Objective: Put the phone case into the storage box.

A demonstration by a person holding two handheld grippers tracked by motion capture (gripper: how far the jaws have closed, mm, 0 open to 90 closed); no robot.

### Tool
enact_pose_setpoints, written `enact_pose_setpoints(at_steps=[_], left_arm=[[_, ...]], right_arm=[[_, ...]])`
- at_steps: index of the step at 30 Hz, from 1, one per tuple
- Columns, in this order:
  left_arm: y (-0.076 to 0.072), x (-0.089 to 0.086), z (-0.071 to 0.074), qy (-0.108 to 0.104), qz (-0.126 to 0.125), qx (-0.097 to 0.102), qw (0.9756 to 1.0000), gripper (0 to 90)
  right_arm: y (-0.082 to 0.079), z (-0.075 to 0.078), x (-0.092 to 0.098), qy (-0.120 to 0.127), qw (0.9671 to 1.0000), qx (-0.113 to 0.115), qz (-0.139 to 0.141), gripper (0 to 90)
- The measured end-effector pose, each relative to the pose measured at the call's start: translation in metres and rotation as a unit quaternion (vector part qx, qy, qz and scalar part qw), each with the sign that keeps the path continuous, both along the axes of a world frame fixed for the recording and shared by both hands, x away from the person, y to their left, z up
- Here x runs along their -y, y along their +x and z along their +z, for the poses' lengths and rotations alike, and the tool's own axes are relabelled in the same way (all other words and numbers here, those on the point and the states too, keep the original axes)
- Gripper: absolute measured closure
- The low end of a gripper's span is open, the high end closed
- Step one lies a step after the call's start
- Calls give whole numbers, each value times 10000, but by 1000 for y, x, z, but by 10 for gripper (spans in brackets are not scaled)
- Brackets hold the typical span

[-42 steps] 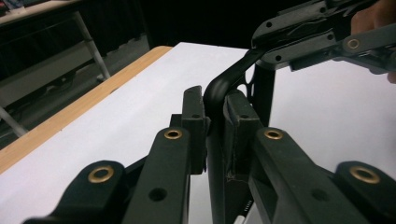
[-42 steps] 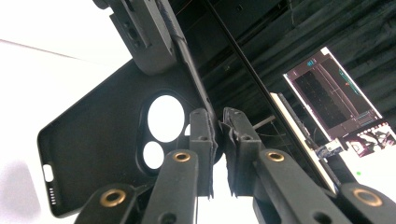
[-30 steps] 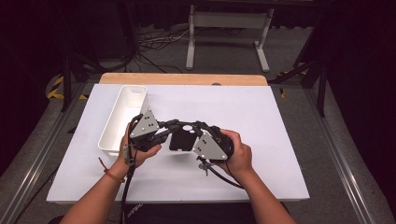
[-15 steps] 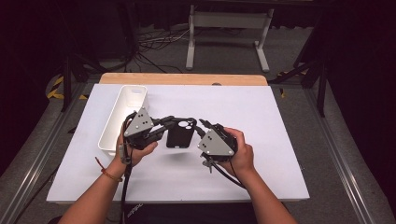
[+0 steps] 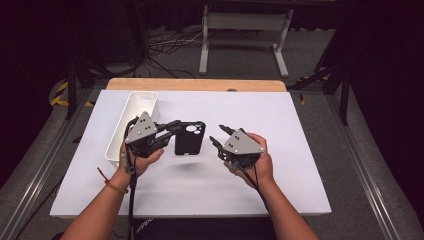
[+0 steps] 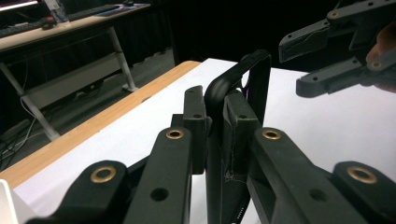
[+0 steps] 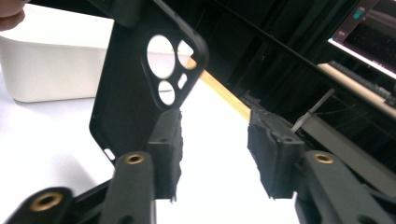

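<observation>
Broadly, a white table [image 5: 310, 165] with a wooden strip along its far edge carries a long white bin [image 5: 131, 122] near its left edge. Just right of the bin, lifted off the table at about its middle, hangs a black phone case [image 5: 189, 138], camera cutouts toward the far edge. The left claw [image 5: 172, 129] is clenched on the case's left rim, the pads pressing it from both sides in the left gripper view. The right claw [image 5: 219, 135], apart from the case on its right, has just been opening and stands released, nothing between its pads.
</observation>
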State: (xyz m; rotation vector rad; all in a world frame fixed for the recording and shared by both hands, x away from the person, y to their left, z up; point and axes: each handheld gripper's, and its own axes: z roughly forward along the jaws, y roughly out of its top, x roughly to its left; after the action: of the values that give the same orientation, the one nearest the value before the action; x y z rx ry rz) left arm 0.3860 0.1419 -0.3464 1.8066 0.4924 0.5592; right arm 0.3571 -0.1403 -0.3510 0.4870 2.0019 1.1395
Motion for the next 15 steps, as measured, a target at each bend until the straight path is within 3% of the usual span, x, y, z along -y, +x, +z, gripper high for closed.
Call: enact_pose_setpoints(at_steps=[10, 15], left_arm=[[2, -9, 3, -96, 29, -7, 9999, 821], [2, -11, 5, -109, 33, 21, 9999, 821]], right_arm=[[7, -10, 4, 238, 9995, -222, -26, 380], [4, -17, 8, 259, 9994, -226, -93, 313]])
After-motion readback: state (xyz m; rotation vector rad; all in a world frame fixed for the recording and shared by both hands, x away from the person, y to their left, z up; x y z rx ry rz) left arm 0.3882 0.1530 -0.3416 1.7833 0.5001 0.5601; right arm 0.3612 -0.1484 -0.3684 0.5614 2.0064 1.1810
